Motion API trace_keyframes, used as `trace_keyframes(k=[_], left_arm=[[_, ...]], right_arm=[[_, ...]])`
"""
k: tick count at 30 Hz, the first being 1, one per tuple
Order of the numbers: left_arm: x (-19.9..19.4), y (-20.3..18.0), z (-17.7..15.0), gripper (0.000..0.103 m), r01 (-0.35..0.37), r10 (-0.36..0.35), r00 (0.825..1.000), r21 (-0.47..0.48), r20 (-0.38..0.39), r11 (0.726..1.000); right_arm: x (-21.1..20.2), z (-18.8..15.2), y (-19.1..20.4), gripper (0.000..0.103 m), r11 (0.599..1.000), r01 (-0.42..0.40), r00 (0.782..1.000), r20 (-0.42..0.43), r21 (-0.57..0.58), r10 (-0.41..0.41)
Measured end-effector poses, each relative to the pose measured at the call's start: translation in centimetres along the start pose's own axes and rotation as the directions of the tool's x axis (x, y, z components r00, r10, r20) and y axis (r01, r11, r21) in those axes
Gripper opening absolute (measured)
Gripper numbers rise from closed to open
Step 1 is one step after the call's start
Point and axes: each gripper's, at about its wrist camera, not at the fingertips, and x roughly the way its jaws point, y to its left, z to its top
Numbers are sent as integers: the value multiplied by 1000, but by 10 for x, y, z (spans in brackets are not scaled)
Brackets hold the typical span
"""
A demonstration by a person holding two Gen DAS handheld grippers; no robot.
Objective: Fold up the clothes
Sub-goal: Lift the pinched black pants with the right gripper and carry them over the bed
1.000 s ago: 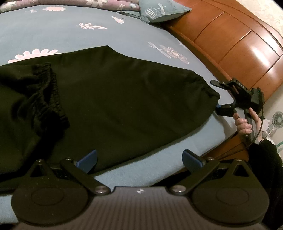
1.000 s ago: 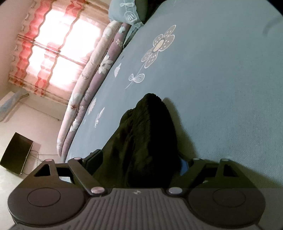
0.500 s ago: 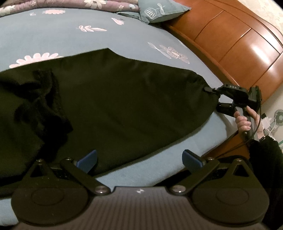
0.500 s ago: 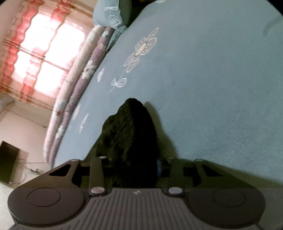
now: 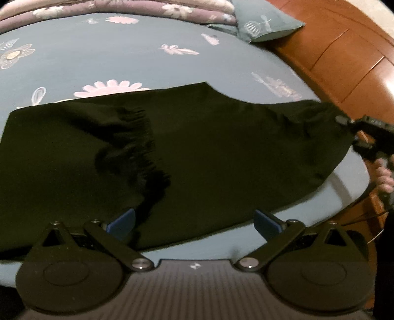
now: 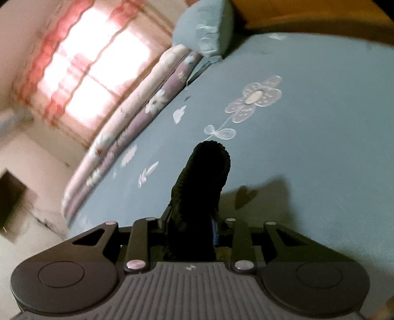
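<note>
A black garment [image 5: 221, 147] lies spread across the blue flowered bed sheet [image 5: 123, 61], with a ruffled elastic band [image 5: 145, 147] folded over near its middle. My left gripper [image 5: 194, 220] hovers over the garment's near edge, open, with its blue pads [image 5: 122, 220] wide apart and nothing pinched. At the far right my right gripper [image 5: 351, 128], held by a hand [image 5: 384, 174], lifts the garment's ribbed end. In the right wrist view that ribbed end [image 6: 206, 177] stands up between the closing jaws of the right gripper [image 6: 190, 221], and the pads press on it.
A wooden headboard [image 5: 344, 54] runs along the right. A teal pillow [image 5: 266, 22] and a folded purple floral quilt [image 5: 123, 9] lie at the bed's far side. A bright window with red curtains [image 6: 86, 66] lies beyond.
The right gripper closed on the garment's ribbed end and lifted it off the sheet. The left gripper drew back and up, still open. The elastic band shifted towards the middle.
</note>
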Motion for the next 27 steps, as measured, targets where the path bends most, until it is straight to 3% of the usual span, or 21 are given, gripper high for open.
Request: trace_keyframes(k=[3, 9, 19, 27], left_arm=[[-2, 2, 0, 101, -17, 17, 1000, 15, -16, 1000], [-5, 6, -3, 101, -70, 71, 997, 49, -40, 996], [-11, 18, -3, 101, -66, 67, 997, 40, -31, 997], [-29, 42, -2, 101, -47, 48, 999, -11, 16, 999]], right_arm=[[2, 0, 31, 33, 991, 83, 996, -28, -104, -86], [4, -3, 72, 33, 967, 129, 988, -55, -218, -144], [4, -22, 156, 33, 940, -3, 996, -84, -341, -27], [16, -36, 234, 33, 909, -134, 983, -168, -394, 72]])
